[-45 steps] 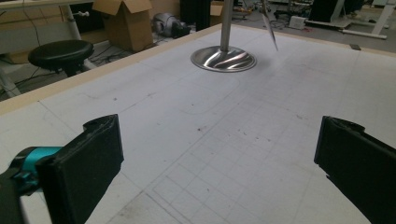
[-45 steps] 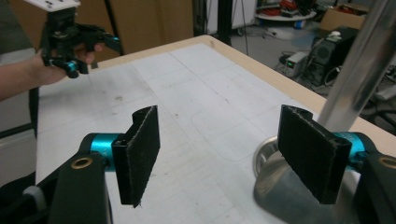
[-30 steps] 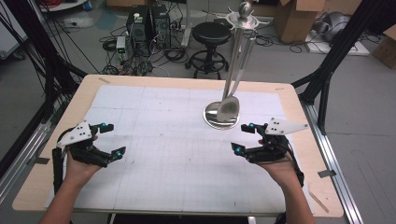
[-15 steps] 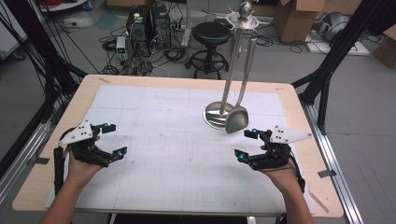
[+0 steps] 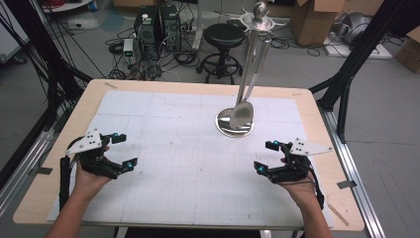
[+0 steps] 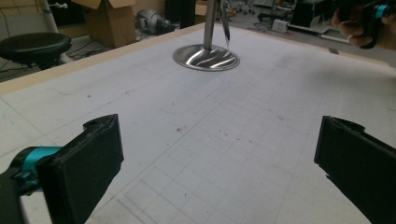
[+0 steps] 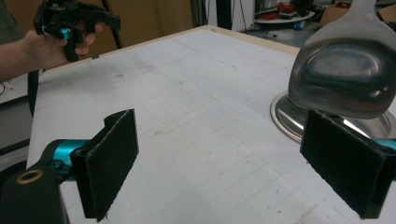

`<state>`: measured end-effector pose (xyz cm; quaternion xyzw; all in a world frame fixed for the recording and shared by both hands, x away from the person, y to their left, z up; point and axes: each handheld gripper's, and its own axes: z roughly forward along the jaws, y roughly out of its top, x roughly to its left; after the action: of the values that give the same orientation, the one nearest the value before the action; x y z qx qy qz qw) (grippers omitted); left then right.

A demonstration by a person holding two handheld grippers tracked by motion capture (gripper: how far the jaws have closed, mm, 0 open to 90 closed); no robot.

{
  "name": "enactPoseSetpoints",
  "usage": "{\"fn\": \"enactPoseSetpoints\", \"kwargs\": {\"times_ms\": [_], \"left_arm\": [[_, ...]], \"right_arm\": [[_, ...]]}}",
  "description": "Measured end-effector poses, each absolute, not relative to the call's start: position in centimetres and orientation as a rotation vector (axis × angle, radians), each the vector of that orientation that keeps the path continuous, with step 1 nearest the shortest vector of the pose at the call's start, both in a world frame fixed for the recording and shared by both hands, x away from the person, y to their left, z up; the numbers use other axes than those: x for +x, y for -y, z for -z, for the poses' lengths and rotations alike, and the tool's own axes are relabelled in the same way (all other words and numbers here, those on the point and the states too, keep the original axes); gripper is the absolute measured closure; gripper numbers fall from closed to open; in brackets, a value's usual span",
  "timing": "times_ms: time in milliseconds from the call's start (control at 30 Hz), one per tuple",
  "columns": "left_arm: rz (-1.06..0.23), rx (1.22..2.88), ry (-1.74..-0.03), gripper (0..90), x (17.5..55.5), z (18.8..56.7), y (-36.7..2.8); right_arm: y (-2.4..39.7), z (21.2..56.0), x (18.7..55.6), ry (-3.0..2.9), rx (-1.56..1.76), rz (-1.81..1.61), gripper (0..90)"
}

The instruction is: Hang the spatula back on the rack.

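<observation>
Right gripper (image 5: 262, 156): released, jaws spread wide, nothing between them, held low over the white grid mat (image 5: 188, 148) near the table's right edge. It now sits a little nearer the person than a second ago, drawn back from the utensil stand (image 5: 246, 64). Left gripper (image 5: 125, 149): likewise open and empty, well apart at the mat's left side, position unchanged. Steel serving spoon (image 5: 241, 115): hangs by its handle from the top of the stand, bowl just above the stand's round mirror base (image 5: 221, 126). Half a second ago the bowl hung out to the right of the base; it is now back over it, so it appears to be swinging on its hook. Judgement: the spoon has been let go or nudged and is settling. It is on the stand, in neither claw, and any fresh grasp would do better once the swing dies down. The high view gives the layout: both hands, the whole stand with its knob top, a stool and boxes on the floor beyond. The right gripper view adds the spoon's bowl (image 7: 338, 79) close and broadside, just past the far pad, and the left gripper (image 7: 70, 18) in the distance. The left gripper view shows the same spoon (image 6: 225, 28) edge-on, a thin sliver beside the pole above the base (image 6: 205, 57).
</observation>
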<state>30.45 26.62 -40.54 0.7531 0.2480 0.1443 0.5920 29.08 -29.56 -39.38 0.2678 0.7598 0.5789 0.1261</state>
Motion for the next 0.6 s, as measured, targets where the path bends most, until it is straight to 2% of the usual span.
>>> {"fn": "enactPoseSetpoints", "kwargs": {"times_ms": [600], "left_arm": [[-0.316,1.732,-0.593,1.7,31.01,40.93,-26.70]], "right_arm": [[29.75,39.83,29.14,-2.231,0.845,-1.669,10.2]]}}
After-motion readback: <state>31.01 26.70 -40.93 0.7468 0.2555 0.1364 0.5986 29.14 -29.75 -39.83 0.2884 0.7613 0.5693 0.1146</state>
